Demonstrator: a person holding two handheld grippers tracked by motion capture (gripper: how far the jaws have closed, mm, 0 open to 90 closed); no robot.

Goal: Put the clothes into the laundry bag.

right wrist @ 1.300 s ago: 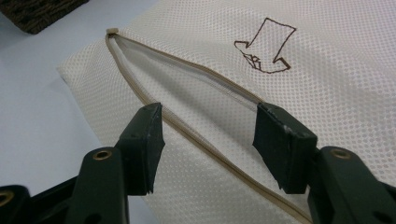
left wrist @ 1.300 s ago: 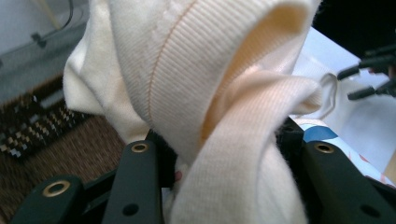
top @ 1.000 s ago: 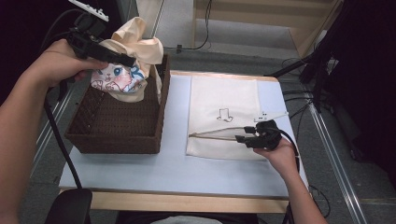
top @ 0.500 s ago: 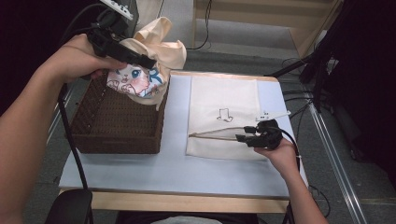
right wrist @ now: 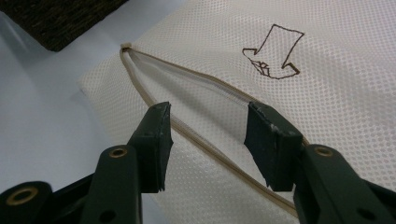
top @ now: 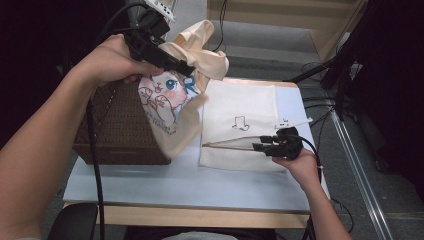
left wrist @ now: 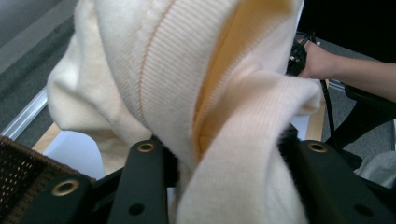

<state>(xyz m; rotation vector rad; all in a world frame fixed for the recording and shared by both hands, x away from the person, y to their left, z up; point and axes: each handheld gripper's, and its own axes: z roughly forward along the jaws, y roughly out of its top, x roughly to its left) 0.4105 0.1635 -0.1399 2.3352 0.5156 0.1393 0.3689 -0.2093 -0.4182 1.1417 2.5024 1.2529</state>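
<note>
Between the black jaws of the left gripper [left wrist: 224, 154] a thick fold of cream garment [left wrist: 187, 88] is clamped; ribbed knit edge runs up from the jaws, yellowish lining visible inside the fold. High view: left gripper [top: 184, 70] is raised above the table, garment [top: 172, 100] hanging from it, cartoon cat print facing the camera. Lower part of the garment drapes over the right rim of the dark woven basket [top: 117, 125] and its hem reaches the pale blue table surface [top: 175, 182] between basket and mesh bag.

Right gripper [right wrist: 208, 140]: jaws spread wide, gripping nothing, one on each side of the beige zipper opening of the white mesh bag [right wrist: 336, 116]. Whether the tips touch the mesh, I cannot tell. Bag lies flat on the table, brown arrow-like drawing on it beyond the jaws. High view: right gripper [top: 260, 144] at the bag's [top: 240, 107] opening, right of the basket, well apart from the hanging garment
</note>
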